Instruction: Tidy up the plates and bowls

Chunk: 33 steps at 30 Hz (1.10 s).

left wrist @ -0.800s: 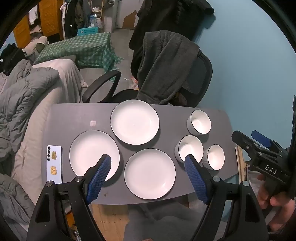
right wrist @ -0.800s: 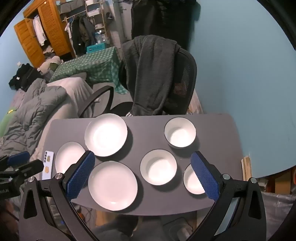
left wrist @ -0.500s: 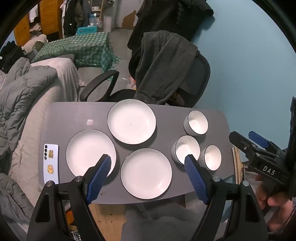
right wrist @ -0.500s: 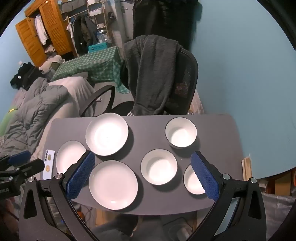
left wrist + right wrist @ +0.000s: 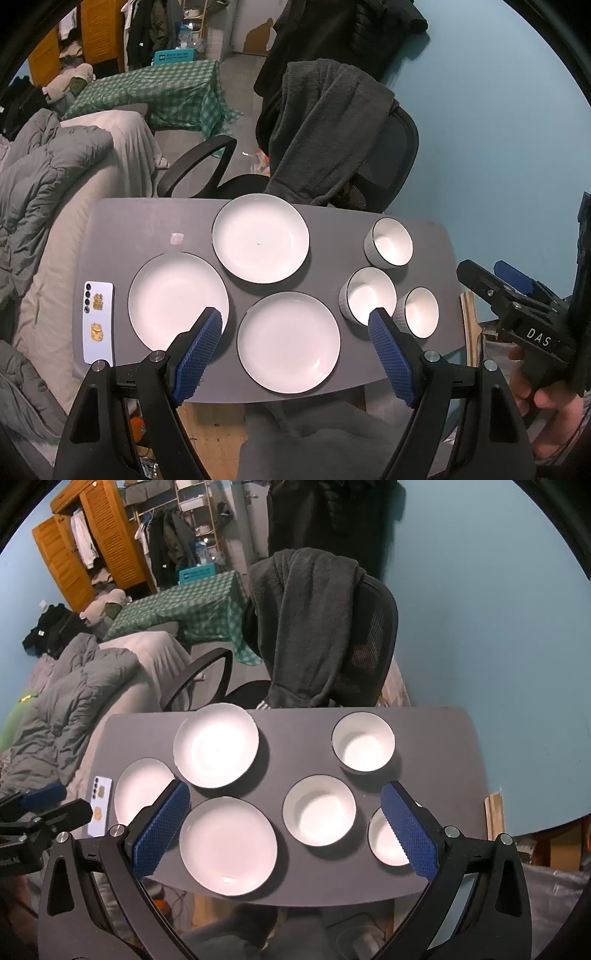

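Three white plates with dark rims lie on the grey table [image 5: 122, 229]: a far plate [image 5: 260, 238], a left plate [image 5: 173, 297] and a near plate [image 5: 288, 341]. Three white bowls stand to the right: a far bowl [image 5: 388, 242], a middle bowl [image 5: 367, 297] and a small near bowl [image 5: 421, 312]. My left gripper [image 5: 295, 323] is open and empty, high above the near plate. My right gripper [image 5: 286, 797] is open and empty, high above the middle bowl [image 5: 319, 810] and near plate [image 5: 228, 845]. It also shows at the right edge of the left wrist view [image 5: 517, 295].
A white phone [image 5: 96, 321] lies at the table's left edge. A black office chair [image 5: 384, 155] draped with a grey robe stands behind the table. A bed with grey bedding [image 5: 48, 177] is to the left. A blue wall is on the right.
The table and dishes have shifted slightly left and down in the left wrist view; the left gripper drifted a little. The right wrist view is nearly the same. Both grippers stay open.
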Tool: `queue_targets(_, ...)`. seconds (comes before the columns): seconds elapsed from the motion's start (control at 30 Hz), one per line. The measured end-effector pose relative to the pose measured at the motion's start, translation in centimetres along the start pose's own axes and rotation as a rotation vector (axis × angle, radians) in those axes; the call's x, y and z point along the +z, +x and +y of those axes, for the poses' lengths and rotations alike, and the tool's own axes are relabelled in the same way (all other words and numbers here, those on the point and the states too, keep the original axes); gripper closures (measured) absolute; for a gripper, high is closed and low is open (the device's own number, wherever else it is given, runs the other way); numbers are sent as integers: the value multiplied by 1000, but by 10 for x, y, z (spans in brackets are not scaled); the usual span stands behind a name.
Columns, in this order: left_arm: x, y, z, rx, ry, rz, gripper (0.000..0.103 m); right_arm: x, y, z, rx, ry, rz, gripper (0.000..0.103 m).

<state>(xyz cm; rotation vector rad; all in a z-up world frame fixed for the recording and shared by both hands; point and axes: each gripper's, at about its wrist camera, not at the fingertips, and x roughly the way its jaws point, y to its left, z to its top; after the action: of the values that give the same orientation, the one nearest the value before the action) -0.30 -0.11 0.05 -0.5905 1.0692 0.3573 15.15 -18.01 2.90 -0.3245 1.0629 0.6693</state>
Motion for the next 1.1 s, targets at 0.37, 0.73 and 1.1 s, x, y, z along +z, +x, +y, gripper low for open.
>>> queue_targets(0.37,-5,0,1,-9,-3,2,20,-2,-1,5,5,0,1,2)
queue_targets(0.73,-5,2,-1,-16,1,10,20,-1,-1,4,8,6,5,2)
queue_targets(1.1,-5,1,-4,-18,7,9,20,-16,1,16,15,-4,-1,2)
